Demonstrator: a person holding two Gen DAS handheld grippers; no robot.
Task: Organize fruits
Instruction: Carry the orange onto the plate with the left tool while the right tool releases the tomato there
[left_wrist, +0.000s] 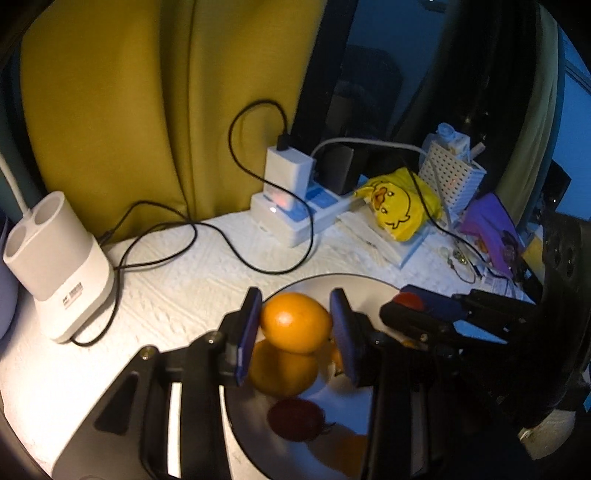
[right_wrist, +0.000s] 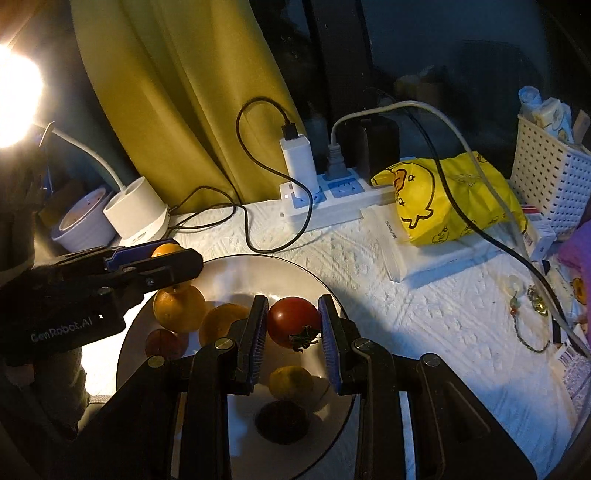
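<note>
- Left wrist view: an orange (left_wrist: 295, 322), round and smooth-skinned, sits pinched between the blue pads of the left gripper (left_wrist: 295, 328), held above a shiny round plate (left_wrist: 354, 286).
- Under it the plate's glossy surface carries an orange shape (left_wrist: 282, 373) and a dark red round one (left_wrist: 295, 419); whether each is fruit or reflection is hard to tell.
- At 3 o'clock of the held orange the right gripper (left_wrist: 402, 306) comes in sideways, its black fingers closed on something red that is mostly hidden.
- The table is covered by a white embossed cloth (left_wrist: 192, 291); at 9 o'clock stands a white plastic lamp base (left_wrist: 59, 266), at 12 o'clock a white power strip (left_wrist: 295, 214) with a looping black cable (left_wrist: 236, 147).
- Right wrist view: the right gripper (right_wrist: 293, 325) is pressed onto a glossy red tomato (right_wrist: 291, 321) with a dried green stalk, held over the plate (right_wrist: 240, 269).
- At 9 o'clock of the tomato lie two oranges and a reddish fruit (right_wrist: 164, 341); at 6 o'clock a small yellow fruit (right_wrist: 290, 382) and a dark round shape, shadow or reflection.
- At 10 o'clock the left gripper (right_wrist: 166, 254) covers all but a sliver of its orange (right_wrist: 164, 250).
- At 2 o'clock lies a crinkled yellow duck-print bag (right_wrist: 454, 195), beside a white perforated basket (right_wrist: 546, 181) cut off by the frame edge.
</note>
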